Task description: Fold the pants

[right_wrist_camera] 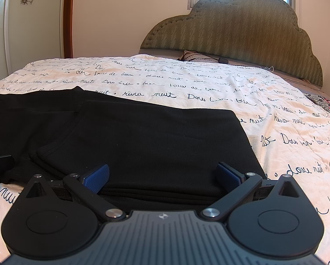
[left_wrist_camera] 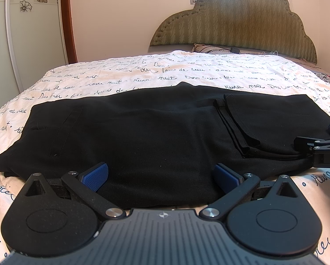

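- On the bed's script-printed quilt (left_wrist_camera: 120, 70): black pants (left_wrist_camera: 154, 132), lying crosswise, leg ends already folded over at the right.
- Left gripper (left_wrist_camera: 161, 176): jaws wide, empty, at the near edge.
- Right gripper (right_wrist_camera: 162, 175): jaws wide, empty, at the folded portion.
- Risk: pinching only the top layer would probably let the lower layers slip, skewing the fold.

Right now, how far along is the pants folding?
Partly done. The black pants lie flat across the bedspread, with the leg ends already folded back over the right part. In hand: nothing yet; the left gripper and right gripper are both open at the near edge. Left: probably one more fold to make it compact.
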Tool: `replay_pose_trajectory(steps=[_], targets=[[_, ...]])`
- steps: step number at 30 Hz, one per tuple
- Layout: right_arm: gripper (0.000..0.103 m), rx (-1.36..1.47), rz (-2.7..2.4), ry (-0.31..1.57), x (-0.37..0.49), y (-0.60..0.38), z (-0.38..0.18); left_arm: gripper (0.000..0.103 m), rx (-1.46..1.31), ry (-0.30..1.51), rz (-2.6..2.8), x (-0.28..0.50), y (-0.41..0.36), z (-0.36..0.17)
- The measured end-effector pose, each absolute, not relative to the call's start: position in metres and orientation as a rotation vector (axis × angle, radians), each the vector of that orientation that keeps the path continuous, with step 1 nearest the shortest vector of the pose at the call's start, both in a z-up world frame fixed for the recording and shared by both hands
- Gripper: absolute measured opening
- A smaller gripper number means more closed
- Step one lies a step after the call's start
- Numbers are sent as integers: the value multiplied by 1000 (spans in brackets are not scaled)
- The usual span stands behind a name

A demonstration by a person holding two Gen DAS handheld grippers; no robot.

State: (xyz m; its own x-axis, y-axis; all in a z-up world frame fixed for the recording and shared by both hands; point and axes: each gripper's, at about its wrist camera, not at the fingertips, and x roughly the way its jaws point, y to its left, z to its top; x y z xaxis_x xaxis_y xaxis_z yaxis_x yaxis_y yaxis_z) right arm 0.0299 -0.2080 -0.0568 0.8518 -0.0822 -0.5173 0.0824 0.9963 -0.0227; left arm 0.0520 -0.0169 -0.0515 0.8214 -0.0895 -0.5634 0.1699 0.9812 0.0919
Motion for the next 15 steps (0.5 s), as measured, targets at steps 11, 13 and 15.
replay_pose_trajectory(steps=[11,13,15], targets=[[103,-1,-88,557,31,-209,-55,103,154,593,-137,51,-19,-52],[103,-8,-90,555,32,-207,-53,103,153,592,-141,50,-18,-49],[103,-11,-74,543,31,-204,-48,103,124,598,-149,48,-9,-43]])
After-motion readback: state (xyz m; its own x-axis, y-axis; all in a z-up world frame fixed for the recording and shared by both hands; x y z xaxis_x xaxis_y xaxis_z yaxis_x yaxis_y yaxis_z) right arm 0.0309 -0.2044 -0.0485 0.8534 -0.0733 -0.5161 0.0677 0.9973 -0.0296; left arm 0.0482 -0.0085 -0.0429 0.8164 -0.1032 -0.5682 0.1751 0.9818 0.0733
